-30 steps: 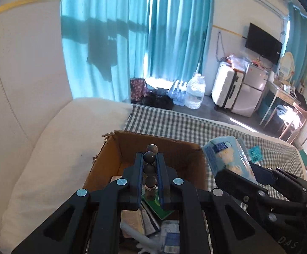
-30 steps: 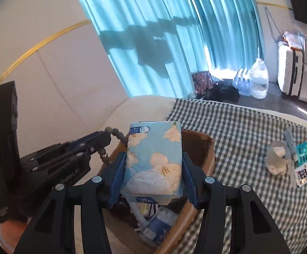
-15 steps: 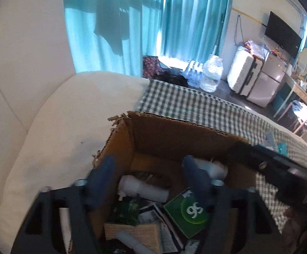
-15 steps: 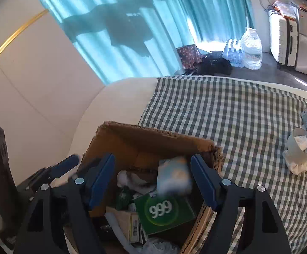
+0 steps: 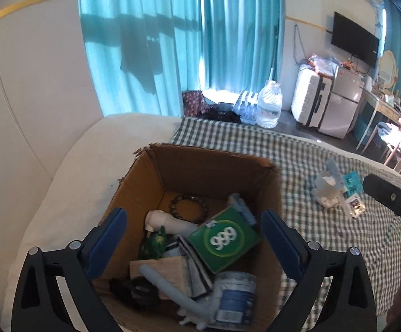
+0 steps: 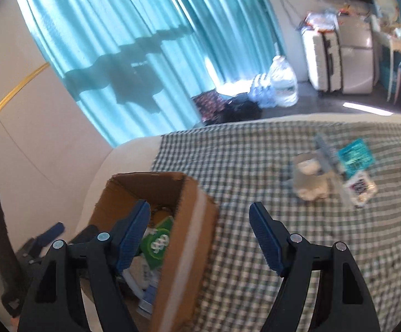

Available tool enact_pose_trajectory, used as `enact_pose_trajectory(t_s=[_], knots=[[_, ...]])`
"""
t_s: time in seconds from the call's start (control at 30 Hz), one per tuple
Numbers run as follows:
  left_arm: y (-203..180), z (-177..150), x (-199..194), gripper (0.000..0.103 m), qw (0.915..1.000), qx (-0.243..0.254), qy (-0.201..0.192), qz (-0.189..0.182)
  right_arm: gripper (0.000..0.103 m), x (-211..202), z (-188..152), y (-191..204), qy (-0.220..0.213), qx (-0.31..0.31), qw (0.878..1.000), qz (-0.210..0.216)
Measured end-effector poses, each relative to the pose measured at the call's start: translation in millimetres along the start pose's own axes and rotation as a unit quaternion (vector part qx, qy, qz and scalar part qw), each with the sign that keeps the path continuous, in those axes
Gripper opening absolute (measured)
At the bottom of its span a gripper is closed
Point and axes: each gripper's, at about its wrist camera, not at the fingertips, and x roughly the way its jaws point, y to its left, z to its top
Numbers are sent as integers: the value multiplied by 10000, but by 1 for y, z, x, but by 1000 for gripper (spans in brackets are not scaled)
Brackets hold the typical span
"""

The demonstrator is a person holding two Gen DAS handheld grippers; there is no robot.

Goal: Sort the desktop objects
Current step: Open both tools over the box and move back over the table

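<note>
A brown cardboard box (image 5: 208, 163) stands on the bed and holds a green "999" carton (image 5: 223, 240), a dark bead bracelet (image 5: 188, 207), a white tube (image 5: 170, 222), a blue tissue pack (image 5: 241, 207) and other small items. My left gripper (image 5: 193, 244) is open and empty just above the box. My right gripper (image 6: 199, 235) is open and empty over the box's right wall (image 6: 185, 251). Several small things lie on the checked cloth to the right: a plastic cup with tissue (image 6: 309, 177), a teal packet (image 6: 355, 156) and a sachet (image 6: 360, 186).
The green checked cloth (image 6: 255, 166) covers the bed, with a white pillow (image 5: 76, 179) left of the box. Teal curtains, water bottles (image 5: 268, 108), a white suitcase (image 5: 311, 99) and a desk stand beyond the bed.
Both grippers opened. The left let the bead bracelet fall into the box and the right dropped the tissue pack in. The right gripper has since swung to the right.
</note>
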Motion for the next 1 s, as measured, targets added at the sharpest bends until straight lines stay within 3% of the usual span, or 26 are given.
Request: enact_pose_trajectory(t_s=[0.27, 0.4, 0.57, 0.73, 0.83, 1.0], knots=[[-67, -12, -68, 103, 9990, 37, -319, -315, 84, -99, -23, -36, -788, -330, 9923, -895], [-98, -18, -83, 103, 9986, 102, -395, -348, 84, -128, -33, -64, -913, -228, 9904, -1013], [-137, -34, -81, 103, 9982, -59, -317, -502, 84, -157, -48, -102, -1014, -248, 9871, -1215], [-180, -48, -71, 103, 9978, 296, -310, -500, 86, -171, -63, -143, -1221, -112, 9840, -1290], [-198, -56, -60, 103, 9974, 519, -237, -442, 92, -174, -71, -163, -1467, 129, 9793, -1385], [-215, -65, -39, 103, 9973, 615, -62, -408, 93, -163, -77, -181, -1400, 63, 9790, -1478]])
